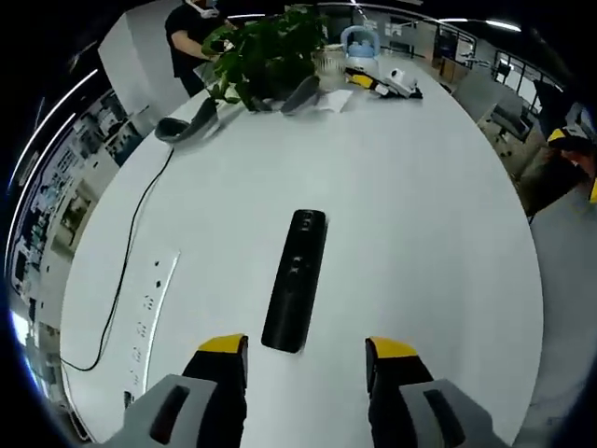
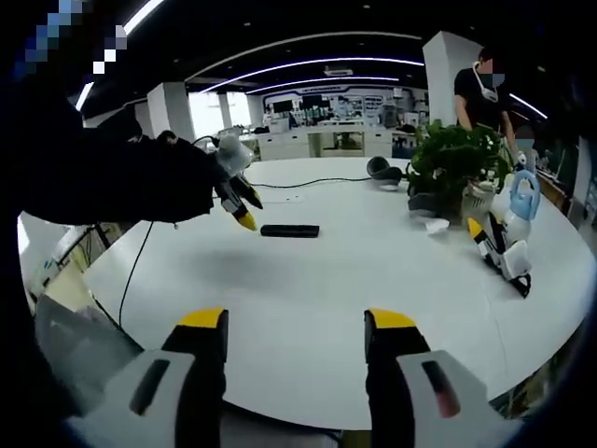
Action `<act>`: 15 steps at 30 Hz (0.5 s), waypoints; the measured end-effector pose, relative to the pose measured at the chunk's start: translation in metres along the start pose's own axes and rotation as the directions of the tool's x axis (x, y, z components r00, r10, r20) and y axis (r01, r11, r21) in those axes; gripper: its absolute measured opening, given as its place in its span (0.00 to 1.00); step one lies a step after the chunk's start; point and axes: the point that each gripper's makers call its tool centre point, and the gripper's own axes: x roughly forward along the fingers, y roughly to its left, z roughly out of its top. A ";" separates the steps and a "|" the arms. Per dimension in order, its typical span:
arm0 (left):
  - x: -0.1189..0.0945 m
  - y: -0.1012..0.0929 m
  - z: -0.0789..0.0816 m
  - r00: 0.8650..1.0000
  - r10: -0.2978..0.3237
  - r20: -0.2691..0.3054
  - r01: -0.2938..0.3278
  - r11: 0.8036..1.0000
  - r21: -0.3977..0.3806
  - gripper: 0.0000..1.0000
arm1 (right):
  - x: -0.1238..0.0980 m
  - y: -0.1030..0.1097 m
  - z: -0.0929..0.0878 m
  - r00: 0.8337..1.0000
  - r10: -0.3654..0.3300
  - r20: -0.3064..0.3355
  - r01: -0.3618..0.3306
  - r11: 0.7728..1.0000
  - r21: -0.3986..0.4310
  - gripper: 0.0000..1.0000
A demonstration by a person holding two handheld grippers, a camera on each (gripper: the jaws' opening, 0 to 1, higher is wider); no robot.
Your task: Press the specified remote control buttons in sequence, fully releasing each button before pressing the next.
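A long black remote control [image 1: 297,278] lies flat on the white table [image 1: 420,215], its near end just ahead of my left gripper [image 1: 306,359]. That gripper hovers above the table, open, with nothing between its yellow-tipped fingers [image 1: 224,350]. In the right gripper view the remote [image 2: 289,231] lies further off in mid-table, and the left gripper [image 2: 241,207] hangs just left of it, held by a person's dark-gloved hand [image 2: 140,182]. My right gripper [image 2: 297,331] is open and empty, low over the table's near part.
A potted green plant [image 1: 266,51] stands at the far side, with a light blue kettle [image 1: 360,42] and a spare gripper [image 2: 499,247] beside it. A black cable [image 1: 131,252] and a white power strip [image 1: 154,299] run along the left. A person [image 1: 191,33] stands behind the plant.
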 end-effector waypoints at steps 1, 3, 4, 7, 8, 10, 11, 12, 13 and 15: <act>0.004 0.000 0.000 1.000 -0.013 -0.003 0.013 1.000 0.001 0.51 | 0.000 -0.001 0.000 1.000 0.000 0.001 0.000 1.000 0.003 0.60; 0.009 0.000 -0.001 1.000 -0.029 -0.012 0.029 0.999 0.015 0.51 | 0.000 -0.002 -0.001 1.000 0.002 -0.003 -0.002 1.000 0.015 0.60; 0.013 0.002 -0.001 0.999 -0.031 -0.020 0.031 0.999 0.017 0.51 | 0.001 -0.002 -0.002 1.000 0.001 -0.006 -0.001 1.000 0.018 0.59; 0.020 0.002 -0.003 0.998 -0.054 -0.035 0.055 0.998 0.019 0.51 | 0.001 -0.002 -0.003 1.000 0.003 -0.013 -0.003 1.000 0.027 0.59; 0.023 0.004 -0.004 0.997 -0.058 -0.042 0.059 0.998 0.024 0.51 | 0.001 -0.003 -0.003 1.000 0.002 -0.014 -0.002 1.000 0.030 0.59; 0.027 0.006 -0.006 0.997 -0.065 -0.051 0.066 0.998 0.025 0.50 | 0.001 -0.005 -0.003 1.000 -0.003 -0.010 0.003 0.999 0.042 0.59; 0.028 0.007 -0.006 0.996 -0.068 -0.055 0.070 0.997 0.028 0.49 | 0.001 -0.006 -0.003 1.000 -0.005 -0.011 0.005 0.999 0.049 0.58; 0.030 0.008 -0.007 0.996 -0.069 -0.061 0.071 0.997 0.030 0.47 | 0.001 -0.006 -0.004 1.000 -0.005 -0.012 0.006 0.999 0.053 0.58; 0.032 0.010 -0.008 0.995 -0.070 -0.068 0.072 0.997 0.033 0.44 | 0.001 -0.006 -0.005 1.000 -0.006 -0.017 0.007 0.999 0.054 0.58; 0.036 0.012 -0.011 0.993 -0.078 -0.089 0.079 0.997 0.005 0.41 | 0.001 -0.005 -0.006 1.000 -0.005 -0.024 0.006 0.999 0.050 0.58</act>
